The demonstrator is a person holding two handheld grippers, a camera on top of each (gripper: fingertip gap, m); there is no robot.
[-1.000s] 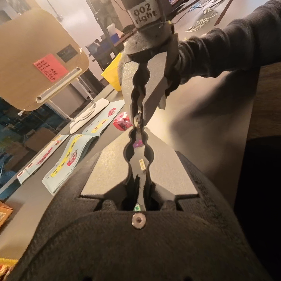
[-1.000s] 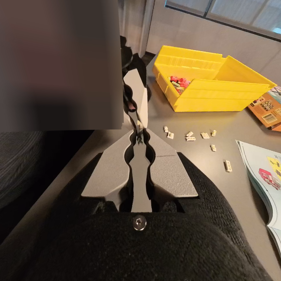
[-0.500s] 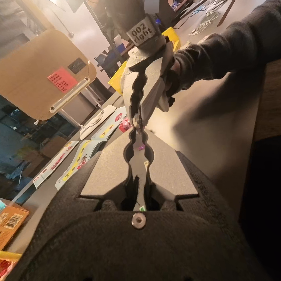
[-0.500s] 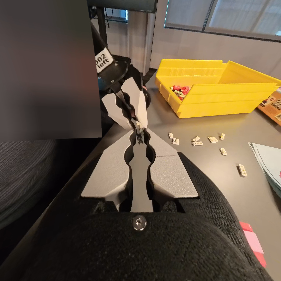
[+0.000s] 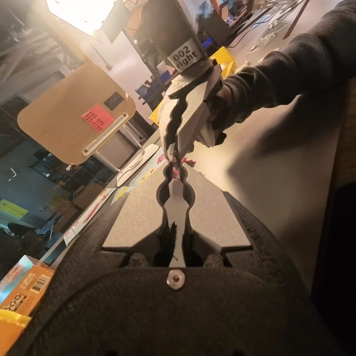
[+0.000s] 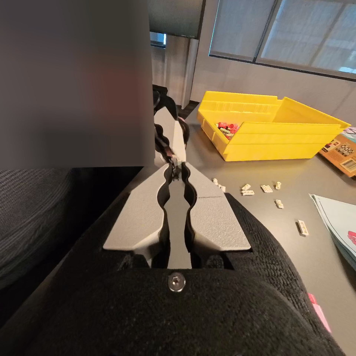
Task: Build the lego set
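Left wrist view: warm, dim light with strong glare from a bright panel point(image 5: 81, 17) at upper left; heavy shadow on the table point(image 5: 269, 173); background soft, edges bowed by the wide-angle lens; right wrist view: cooler, even daylight from windows point(image 6: 289, 32); fingertips slightly blurred.

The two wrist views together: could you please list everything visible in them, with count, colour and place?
Bin: one, yellow, far side of table, red and pale bricks inside.
Loose bricks: about eight, pale, scattered on the grey table.
Booklets: open, light blue, on table.
Box: one, orange, beside bin.
Board on stand: one, tan, red note attached.
Red build: one, behind the fingertips.
Small part: pale grey, between both tips; grip unclear.
Left gripper: grey, nearly closed.
Right gripper: grey, nearly closed, tip-to-tip with left.
Sleeve: dark.
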